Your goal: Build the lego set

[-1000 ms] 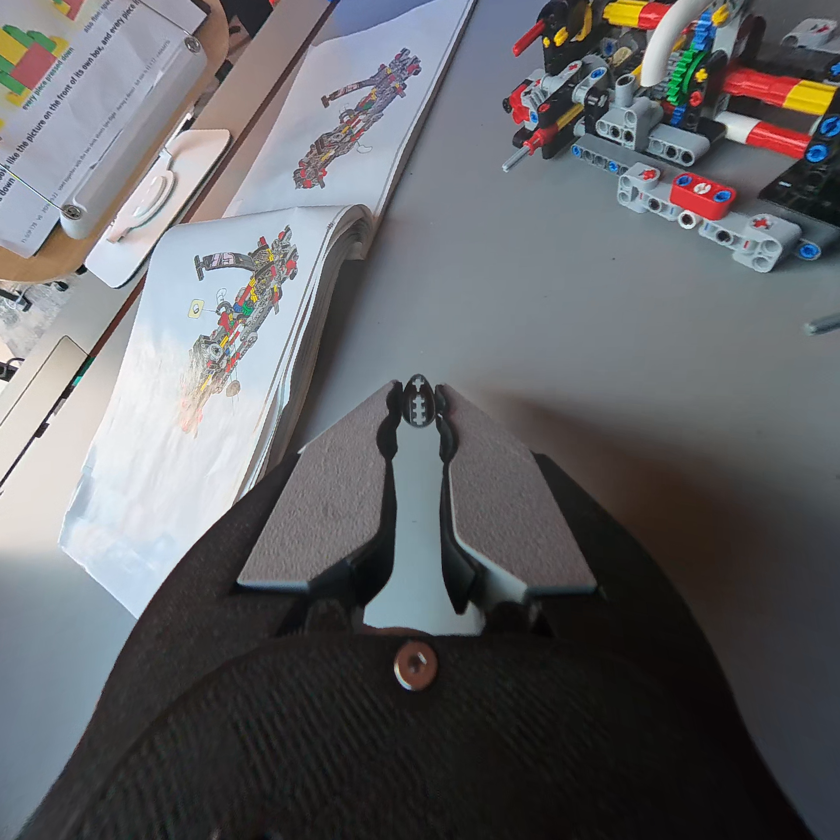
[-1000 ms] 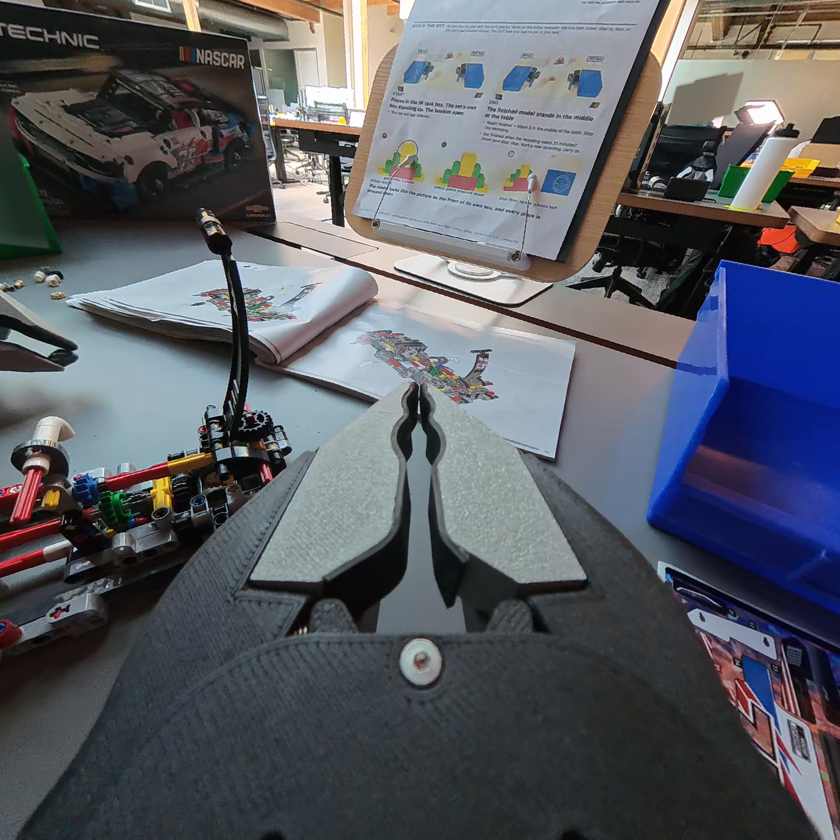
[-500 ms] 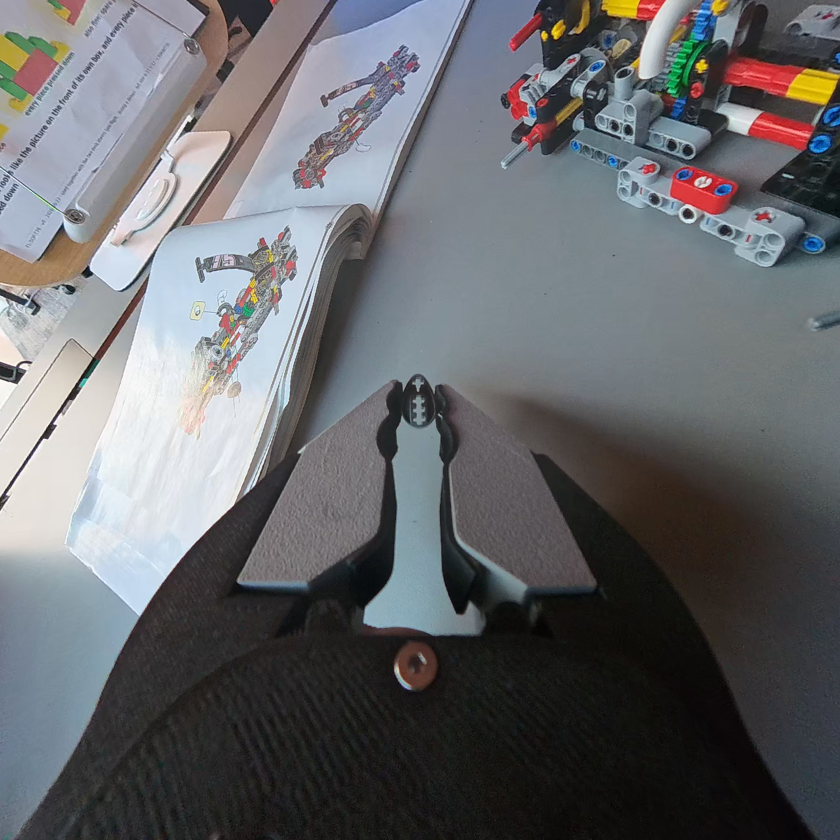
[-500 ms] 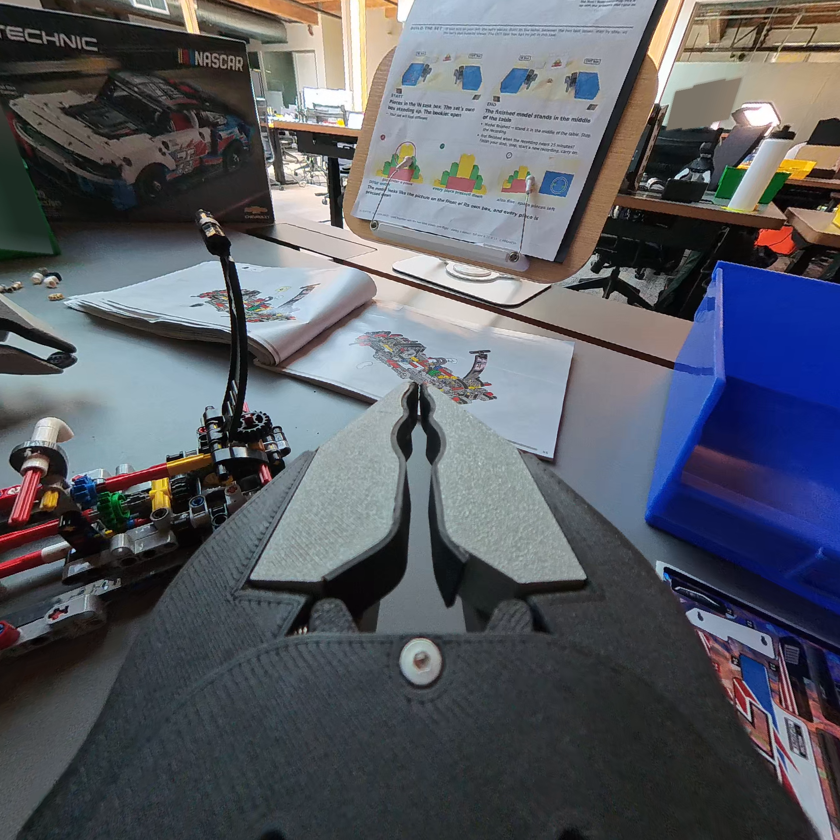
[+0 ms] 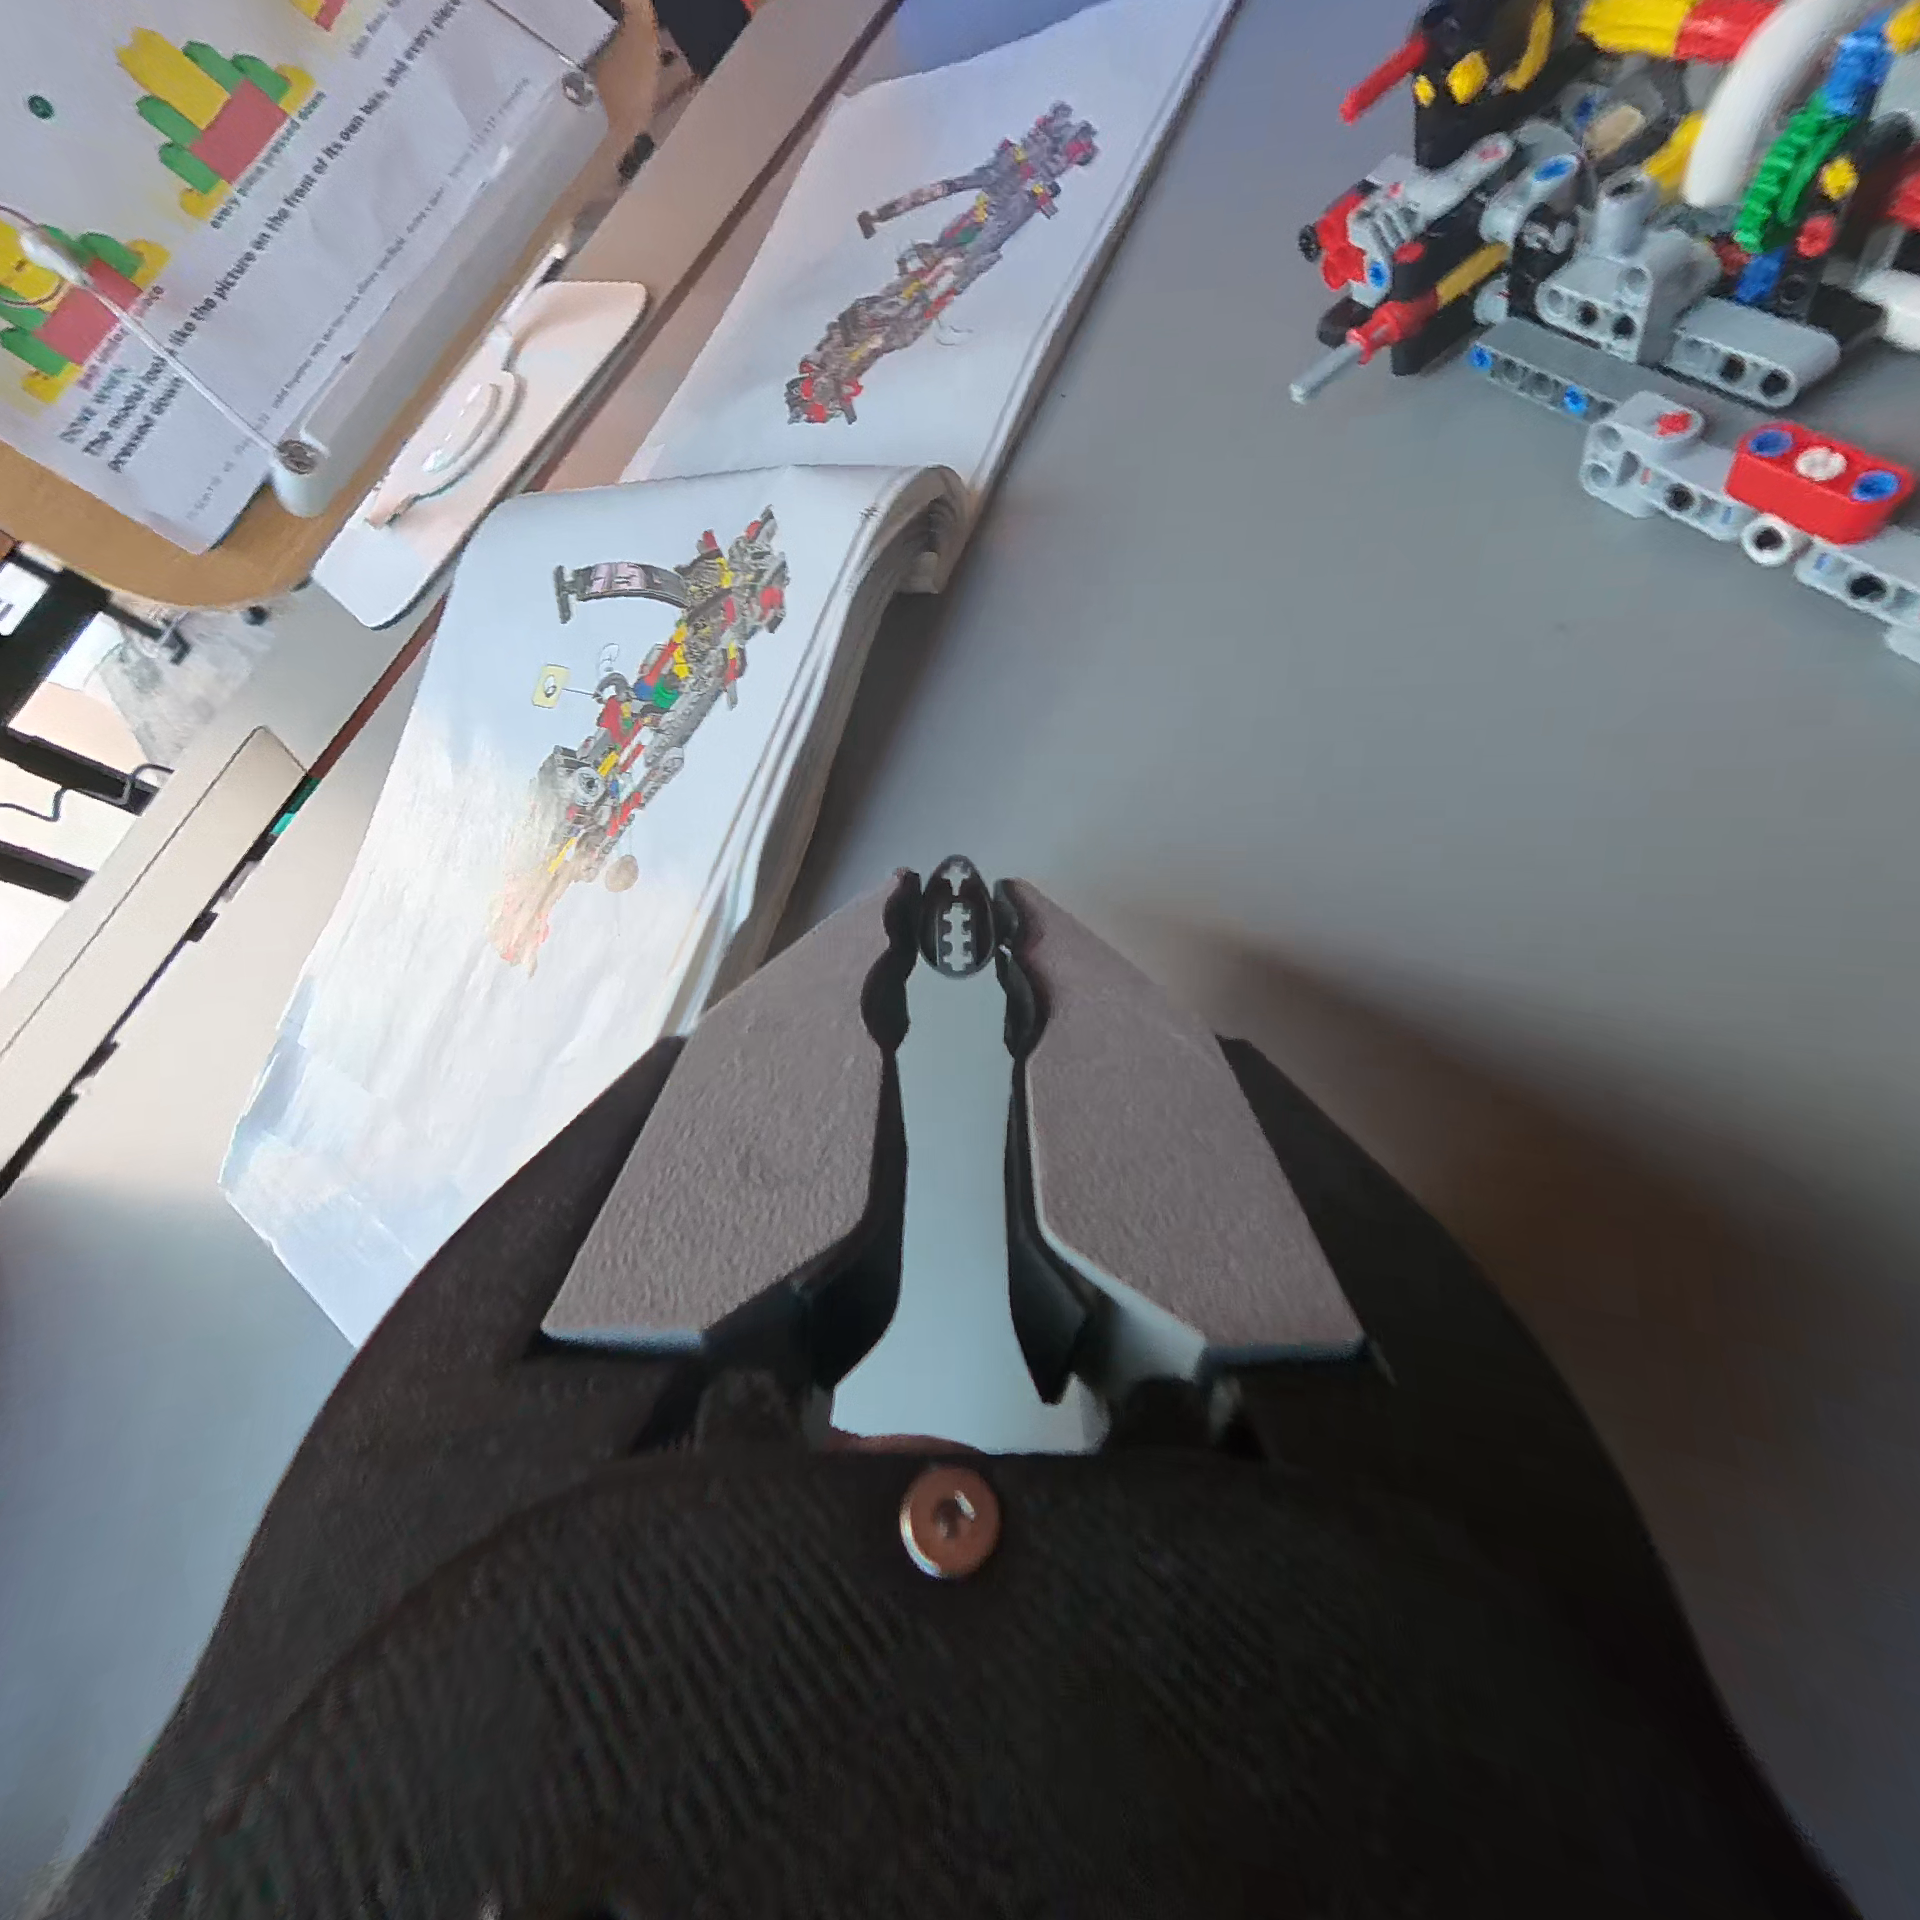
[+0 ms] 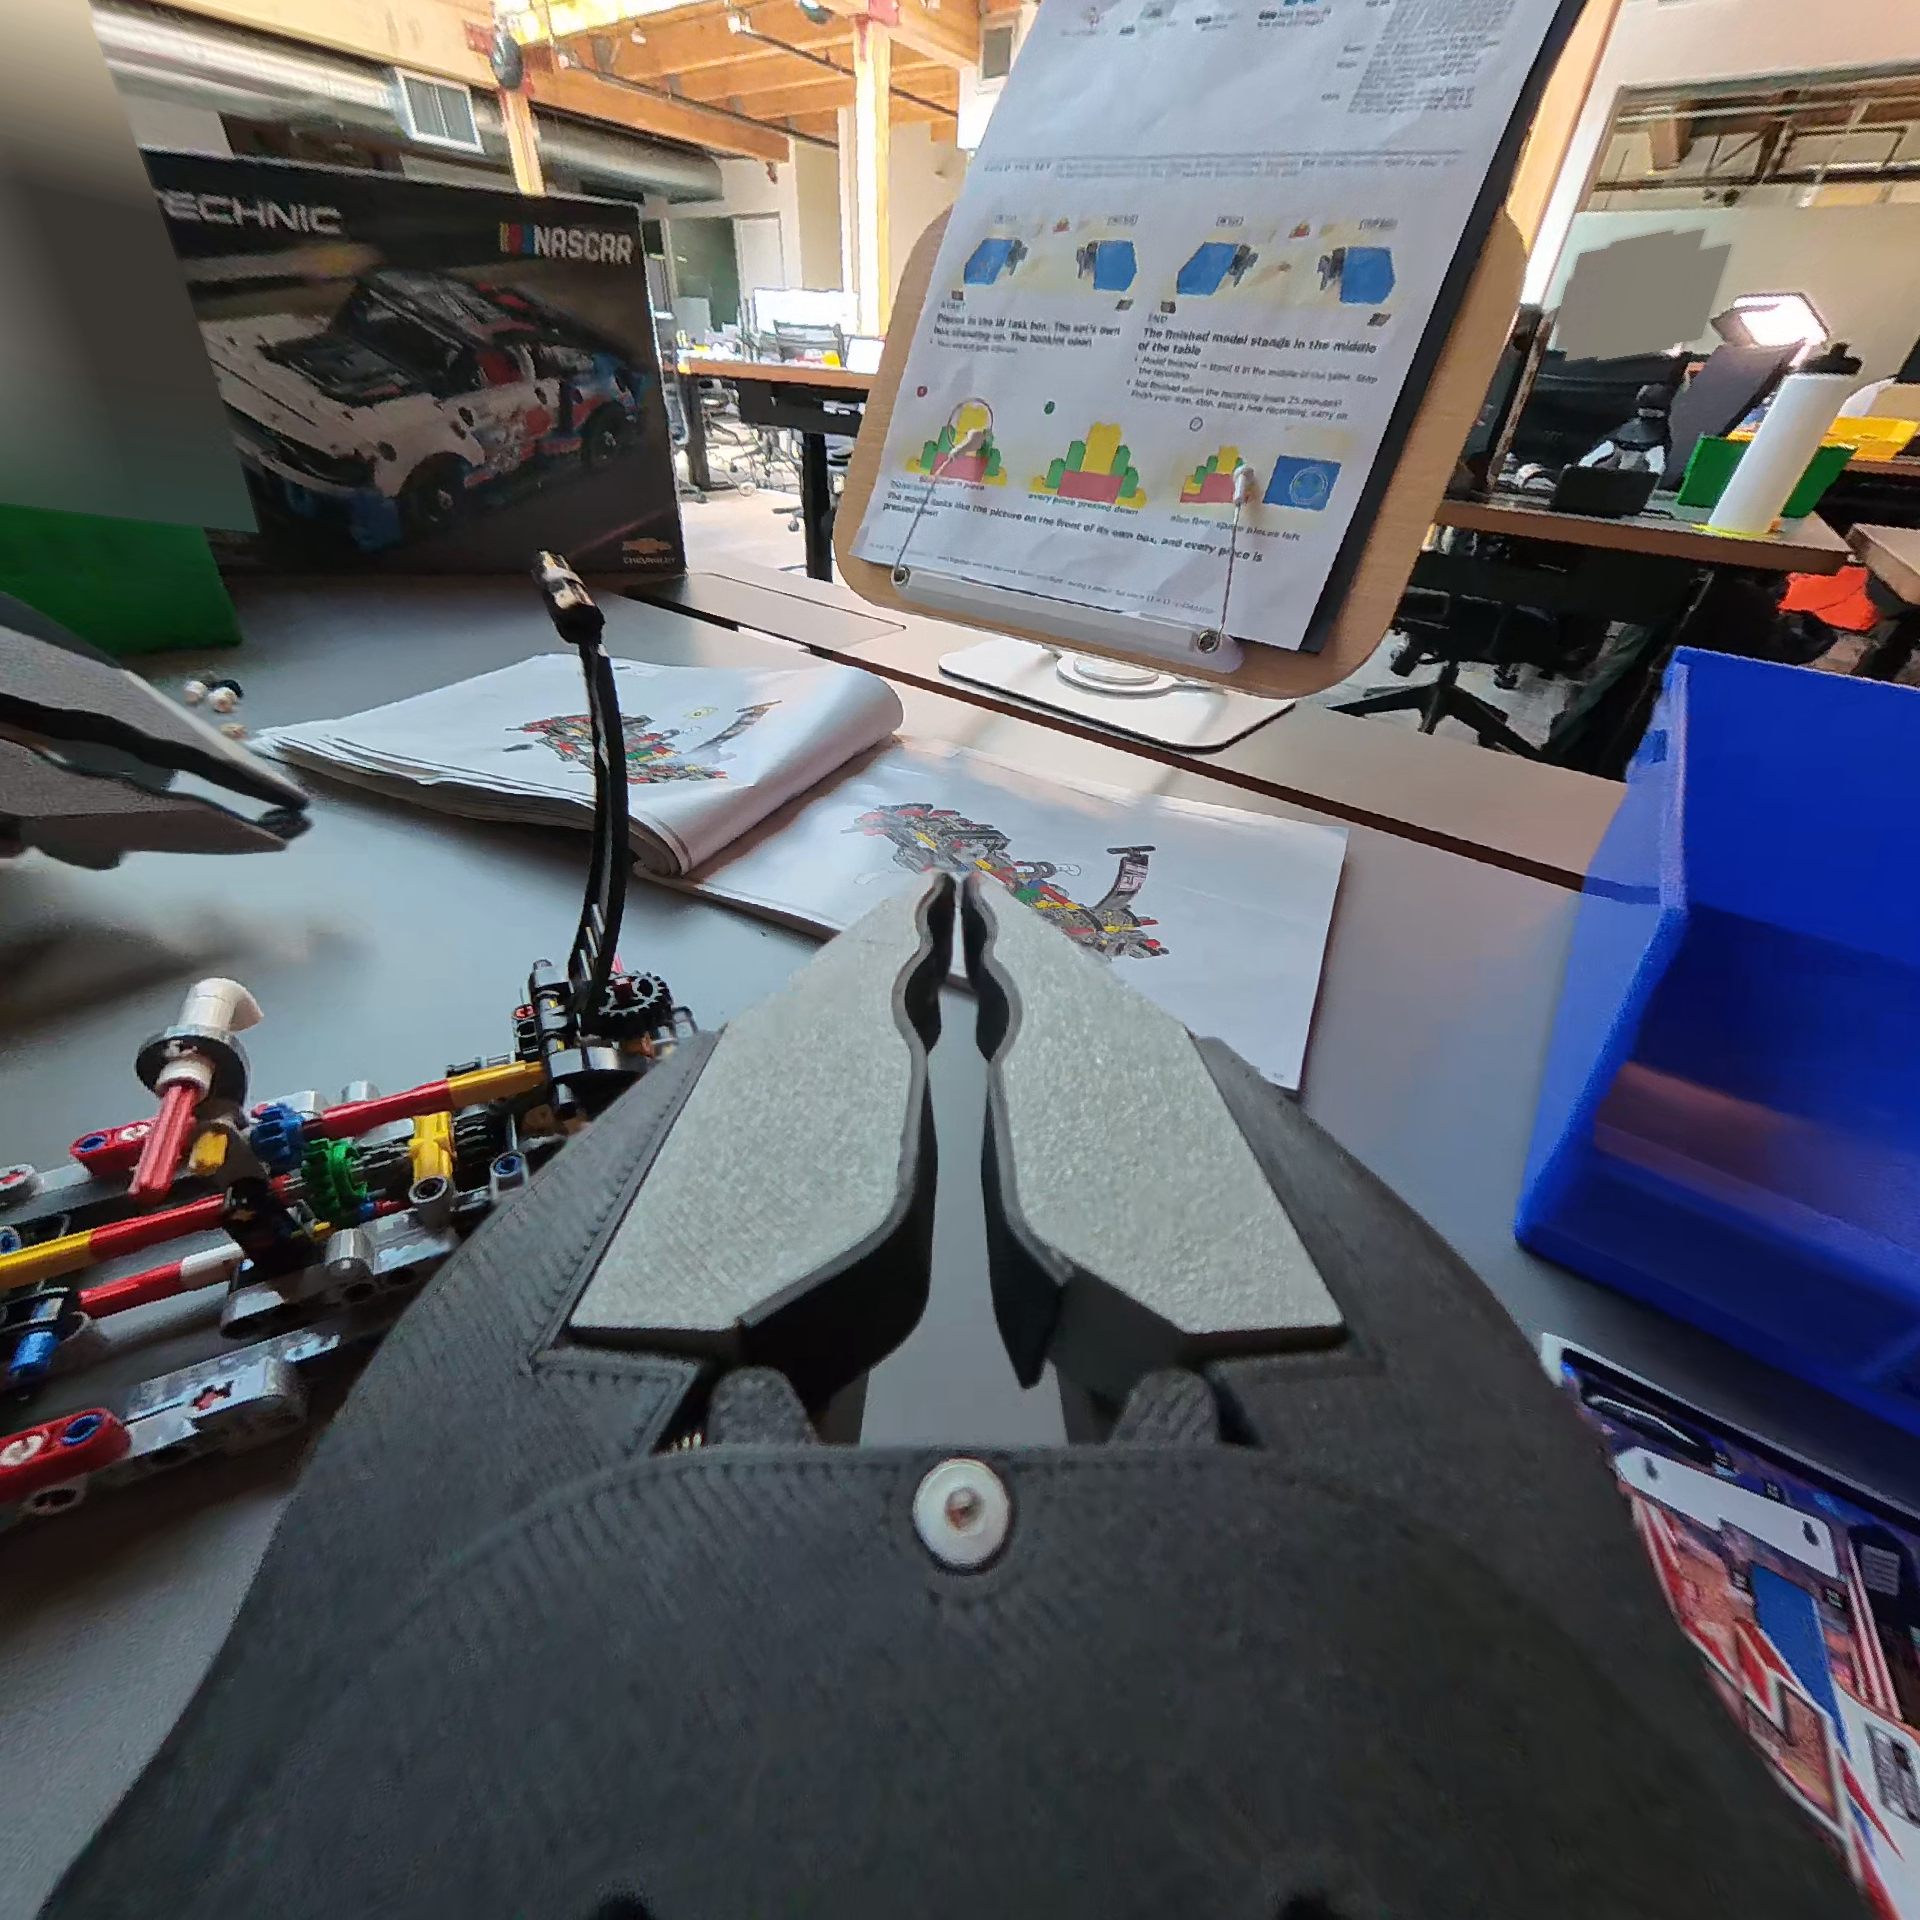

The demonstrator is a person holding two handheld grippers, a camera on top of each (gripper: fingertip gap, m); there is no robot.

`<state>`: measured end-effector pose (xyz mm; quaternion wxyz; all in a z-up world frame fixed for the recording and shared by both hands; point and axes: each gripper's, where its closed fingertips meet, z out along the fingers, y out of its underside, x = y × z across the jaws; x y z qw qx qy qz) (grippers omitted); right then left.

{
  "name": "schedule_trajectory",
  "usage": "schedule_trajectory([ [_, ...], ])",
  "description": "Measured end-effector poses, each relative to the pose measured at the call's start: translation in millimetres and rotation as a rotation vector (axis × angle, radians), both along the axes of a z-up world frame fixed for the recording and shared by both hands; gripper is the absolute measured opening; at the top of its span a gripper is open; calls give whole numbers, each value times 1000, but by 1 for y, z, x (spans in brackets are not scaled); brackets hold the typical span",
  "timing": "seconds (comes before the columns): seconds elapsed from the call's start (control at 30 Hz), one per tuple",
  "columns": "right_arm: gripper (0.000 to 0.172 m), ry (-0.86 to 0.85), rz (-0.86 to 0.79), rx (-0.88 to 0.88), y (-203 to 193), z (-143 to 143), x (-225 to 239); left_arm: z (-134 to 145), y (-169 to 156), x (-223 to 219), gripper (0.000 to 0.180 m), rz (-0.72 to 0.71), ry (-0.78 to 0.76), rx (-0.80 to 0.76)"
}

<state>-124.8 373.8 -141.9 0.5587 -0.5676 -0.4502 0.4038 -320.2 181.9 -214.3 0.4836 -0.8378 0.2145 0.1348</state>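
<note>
Between frames we saw the left tool (image 5: 957, 914) shift toward the multicoloured brick-built chassis model (image 5: 1621, 239), which slid to the view's upper right edge. Its fingers pressed on both sides of a small black oval plastic piece with a notched slot (image 5: 956, 921), above the grey table (image 5: 1351, 810) and just beside the open white instruction booklet (image 5: 623, 810). We noted the right tool (image 6: 958, 891) fully closed, tips meeting on nothing, above the booklet's right page (image 6: 1195, 914). A blue plastic bin (image 6: 1745, 1039) stood to its right, the model (image 6: 312, 1153) to its left, and a wooden document stand (image 6: 1174, 416) beyond.
</note>
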Motion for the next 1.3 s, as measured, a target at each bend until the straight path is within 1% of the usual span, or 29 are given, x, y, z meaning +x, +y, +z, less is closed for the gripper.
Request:
schedule_trajectory([
  [0.03, 0, 14, 27, -6, -4, 2, -1, 4, 2, -2, 11, 14, -26, 21],
  [0.1, 9, 33, 130, -17, -22, 6, -7, 12, 5, -4, 10, 30, -111, 53],
  [0.17, 11, 7, 185, 21, -36, 5, -10, 21, 8, 0, 11, 37, -217, 87],
  [0.23, 16, -37, 183, 87, -44, 2, -6, 28, 9, 9, 11, 31, -328, 106],
  [0.3, 21, -48, 200, 111, -56, 3, 4, 35, 8, 21, 11, 24, -415, 115],
  [0.37, 21, -44, 195, 152, -67, 7, 16, 48, 6, 34, 11, 17, -499, 140],
  [0.43, 21, -51, 183, 192, -77, 10, 28, 64, 2, 52, 11, -6, -620, 163],
  [0.47, 21, -59, 182, 206, -83, 10, 33, 72, 1, 61, 11, -18, -707, 170],
  [0.5, 21, -69, 187, 221, -91, 10, 36, 79, -1, 71, 11, -30, -828, 176],
  [0.63, 21, -123, 252, 321, -135, 11, 36, 105, -5, 103, 11, -80, -1411, 175],
  [0.7, 20, -153, 295, 395, -160, 15, 29, 114, -7, 116, 11, -110, -1671, 149],
  [0.77, 20, -180, 342, 476, -184, 20, 18, 120, -5, 127, 11, -136, -1852, 119],
  [0.8, 20, -194, 366, 511, -194, 23, 13, 121, -4, 134, 11, -149, -1903, 102],
  [0.9, 24, -219, 383, 614, -209, 31, -3, 119, 0, 151, 11, -163, -1978, 59],
  [0.93, 24, -217, 377, 649, -211, 34, -7, 120, -4, 156, 11, -168, -1997, 49],
  [1.0, 24, -207, 383, 692, -215, 37, -14, 117, -1, 164, 11, -171, -2005, 30],
  [1.07, 24, -199, 405, 677, -219, 36, -19, 115, 0, 170, 11, -176, -2014, 11],
  [1.23, 25, -156, 429, 561, -217, 39, -27, 115, 0, 176, 11, -195, -2031, -3],
  [1.3, 22, -146, 439, 534, -216, 39, -28, 114, 1, 176, 11, -198, -2029, -5],
])
